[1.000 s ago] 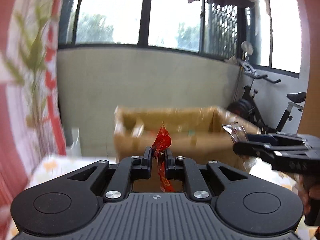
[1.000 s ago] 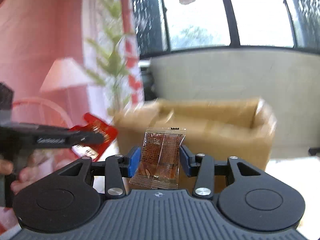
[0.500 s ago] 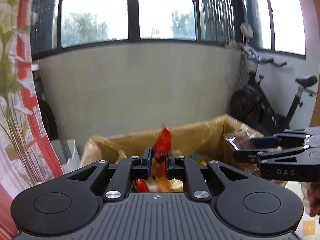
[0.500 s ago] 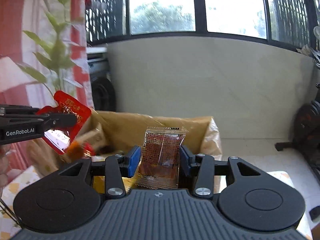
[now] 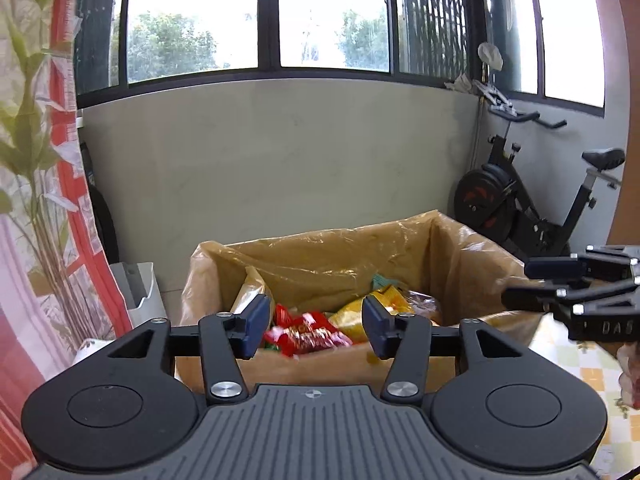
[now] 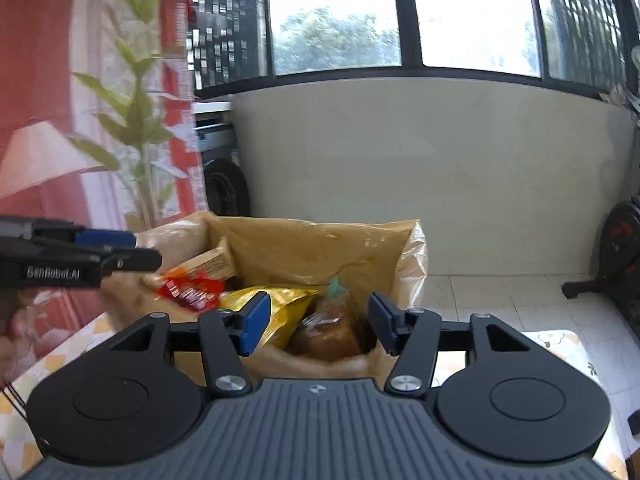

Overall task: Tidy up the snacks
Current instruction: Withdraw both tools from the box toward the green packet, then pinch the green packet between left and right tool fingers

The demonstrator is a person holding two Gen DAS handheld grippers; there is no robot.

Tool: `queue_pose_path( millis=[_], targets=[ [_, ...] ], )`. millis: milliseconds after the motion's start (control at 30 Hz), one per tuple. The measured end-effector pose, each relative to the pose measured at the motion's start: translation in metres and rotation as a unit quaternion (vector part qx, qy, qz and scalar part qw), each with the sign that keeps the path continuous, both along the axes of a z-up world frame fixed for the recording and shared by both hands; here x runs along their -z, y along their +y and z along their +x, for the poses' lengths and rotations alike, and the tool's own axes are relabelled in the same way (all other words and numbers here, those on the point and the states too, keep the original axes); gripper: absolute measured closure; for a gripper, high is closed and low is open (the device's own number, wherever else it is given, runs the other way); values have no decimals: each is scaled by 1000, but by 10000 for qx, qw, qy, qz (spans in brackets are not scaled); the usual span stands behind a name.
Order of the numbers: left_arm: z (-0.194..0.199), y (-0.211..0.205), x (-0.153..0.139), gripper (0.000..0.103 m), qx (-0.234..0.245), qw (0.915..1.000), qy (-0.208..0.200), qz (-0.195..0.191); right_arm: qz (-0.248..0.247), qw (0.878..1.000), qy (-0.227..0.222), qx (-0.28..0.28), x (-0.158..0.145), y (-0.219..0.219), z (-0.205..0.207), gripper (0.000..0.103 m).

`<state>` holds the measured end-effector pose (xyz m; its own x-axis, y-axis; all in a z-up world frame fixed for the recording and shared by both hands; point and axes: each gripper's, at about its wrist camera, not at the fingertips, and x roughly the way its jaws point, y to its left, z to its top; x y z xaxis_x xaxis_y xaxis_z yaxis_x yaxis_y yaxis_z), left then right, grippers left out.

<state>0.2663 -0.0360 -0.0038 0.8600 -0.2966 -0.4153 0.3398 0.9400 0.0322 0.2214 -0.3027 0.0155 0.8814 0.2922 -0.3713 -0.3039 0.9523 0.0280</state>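
We are holding the left gripper [image 5: 313, 327] over the near edge of the box [image 5: 472, 256], jaws spread wide and gripping nothing. We are holding the right gripper [image 6: 315, 323] the same way, jaws wide apart and empty. In the left wrist view the right gripper is showing side-on at the right edge, just beside the box's right wall; in the right wrist view the left gripper is poking in from the left, above the box's left rim.

The box is lined with a tan plastic bag [image 6: 320, 248] — its film is folding over the rim. Snacks are lying inside: a red packet [image 5: 308, 334] is sitting near the front left, seen between the left gripper's fingers; a yellow bag [image 6: 280, 304] is lying beside it, toward the middle; a clear-wrapped brown snack [image 6: 330, 330] is resting at the right, touching the yellow bag. A small teal piece is sticking up behind them, too small to identify.

The box is sitting on a patterned tablecloth [image 6: 556, 344]. Behind it we are seeing a grey wall [image 5: 280, 152] under dark-framed windows, an exercise bike [image 5: 532, 200] to the right, and a curtain [image 5: 36, 160] with red stripes and green leaves on the left.
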Motion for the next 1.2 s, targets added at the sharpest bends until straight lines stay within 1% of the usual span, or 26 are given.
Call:
queue_pose_path(
  millis=[167,300,333,433,500,567,700,767,867,900,967,1067,1133,1200],
  targets=[
    [-37,15,3,49,16,9995,4,-307,-160,9995,-109,-255,4,-3,-42,45],
    [-68,20,20,49,-148,9996,-94,-238,-189,9993,-44,-334,15,-9,-70,45],
    [-74,20,24,49,-192,9994,-61,-274,-219,9991,-20,-351,19,-10,-76,45],
    [-87,26,43,49,-318,9978,152,-554,-387,9985,122,-377,39,-9,-89,45],
    [-91,28,57,49,-343,9961,318,-747,-554,9970,340,-428,58,-8,-93,45],
    [-89,27,69,49,-331,9947,503,-834,-818,9941,567,-434,79,-6,-93,45],
    [-79,24,96,49,-337,9936,819,-707,-1320,9843,1062,-499,120,0,-83,45],
    [-79,28,106,49,-353,9924,906,-748,-1455,9788,1348,-520,137,0,-75,45],
    [-75,33,114,49,-404,9911,1006,-779,-1539,9731,1597,-631,153,2,-72,45],
    [-73,35,117,49,-429,9905,1040,-786,-1590,9715,1623,-683,155,6,-70,44],
    [-72,35,123,50,-495,9895,1092,-811,-1727,9681,1625,-814,160,13,-69,38],
    [-72,41,126,50,-644,9873,1133,-912,-1924,9636,1573,-981,168,25,-65,36],
    [-68,45,128,50,-725,9859,1148,-979,-1879,9635,1539,-1121,169,30,-59,33],
    [-65,48,131,50,-792,9855,1167,-948,-1764,9641,1570,-1214,171,36,-52,33]
  ],
)
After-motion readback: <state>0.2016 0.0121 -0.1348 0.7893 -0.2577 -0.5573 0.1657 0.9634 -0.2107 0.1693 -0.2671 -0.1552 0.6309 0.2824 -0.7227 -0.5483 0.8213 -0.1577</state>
